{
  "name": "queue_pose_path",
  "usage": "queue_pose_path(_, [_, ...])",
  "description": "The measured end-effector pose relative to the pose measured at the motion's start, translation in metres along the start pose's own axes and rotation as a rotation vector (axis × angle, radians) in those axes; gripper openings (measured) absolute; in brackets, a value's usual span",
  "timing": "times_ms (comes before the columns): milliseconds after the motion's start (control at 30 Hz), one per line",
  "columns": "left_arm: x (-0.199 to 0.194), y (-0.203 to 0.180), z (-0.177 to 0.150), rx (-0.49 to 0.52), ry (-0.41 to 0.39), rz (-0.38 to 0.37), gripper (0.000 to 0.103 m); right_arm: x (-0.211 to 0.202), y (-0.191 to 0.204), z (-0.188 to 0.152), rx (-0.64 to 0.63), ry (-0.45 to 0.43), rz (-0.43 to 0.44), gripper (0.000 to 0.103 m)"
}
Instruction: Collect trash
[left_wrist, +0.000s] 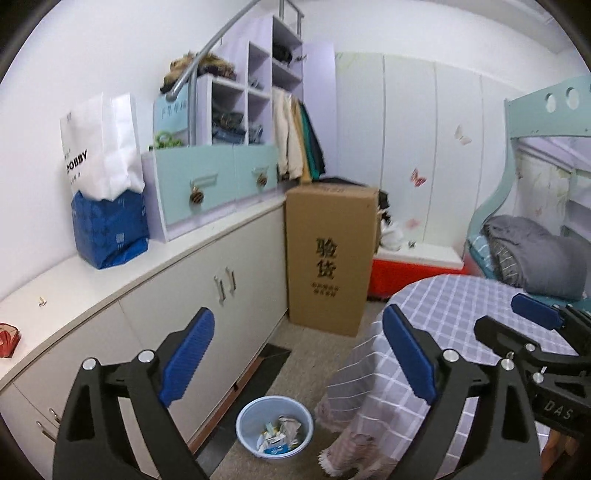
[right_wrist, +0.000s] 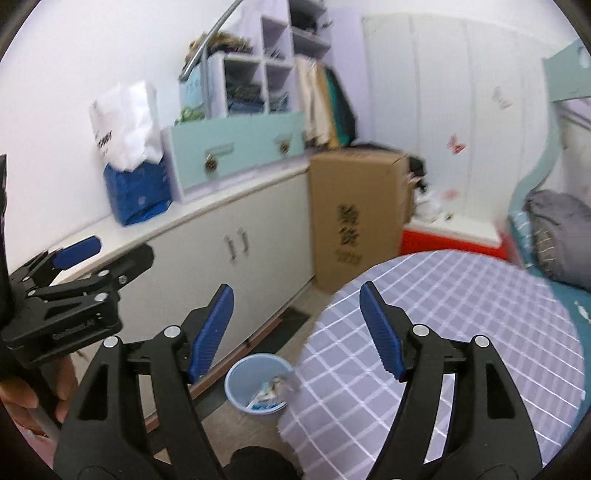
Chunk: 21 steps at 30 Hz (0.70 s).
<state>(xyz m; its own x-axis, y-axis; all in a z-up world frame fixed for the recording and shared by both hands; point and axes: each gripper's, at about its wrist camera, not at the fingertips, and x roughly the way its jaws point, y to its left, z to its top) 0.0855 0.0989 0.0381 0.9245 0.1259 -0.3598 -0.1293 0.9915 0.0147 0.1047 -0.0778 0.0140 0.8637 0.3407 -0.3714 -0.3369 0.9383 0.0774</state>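
Observation:
A light blue bin (left_wrist: 274, 428) stands on the floor between the cabinets and the round table, with crumpled paper and wrappers (left_wrist: 280, 434) inside. The right wrist view shows the bin (right_wrist: 258, 384) partly behind the table's edge. My left gripper (left_wrist: 297, 321) hangs high above the bin, jaws wide apart and empty. My right gripper (right_wrist: 295, 295) is open and empty too, over the edge of the checked tablecloth (right_wrist: 461, 314). Each gripper shows in the other's view: the right gripper (left_wrist: 506, 317) and the left gripper (right_wrist: 110, 254). A red wrapper (left_wrist: 7, 339) and a small scrap (left_wrist: 42, 302) lie on the counter.
A white cabinet counter (left_wrist: 110, 280) runs along the left wall with a blue-and-white bag (left_wrist: 107, 229) and a teal drawer unit (left_wrist: 210, 184) on it. A tall cardboard box (left_wrist: 328, 258) stands beyond the bin. A red crate (left_wrist: 406, 277) and a bed (left_wrist: 535, 258) lie behind the table.

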Motion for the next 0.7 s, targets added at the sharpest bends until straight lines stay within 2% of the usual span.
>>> queue_pose_path(167, [-0.033,-0.021,-0.011,0.003,-0.045,-0.035,0.093,-0.043,-0.019,-0.016,0.023,-0.064,-0.06,0.075])
queue_pose_path(467, [-0.073,-0.04,-0.028,0.024,-0.116,-0.023,0.095,-0.096,-0.036,-0.046,0.058,-0.139,-0.142,0.083])
queue_pose_path(567, [-0.081,-0.045,-0.031,0.032,-0.11,-0.026,0.097,-0.105,-0.039,-0.054,0.076,-0.144,-0.132,0.087])
queue_pose_path(700, [-0.09,-0.052,-0.033,0.034,-0.109,-0.053,0.097,-0.115,-0.04,-0.063,0.079,-0.148,-0.17,0.089])
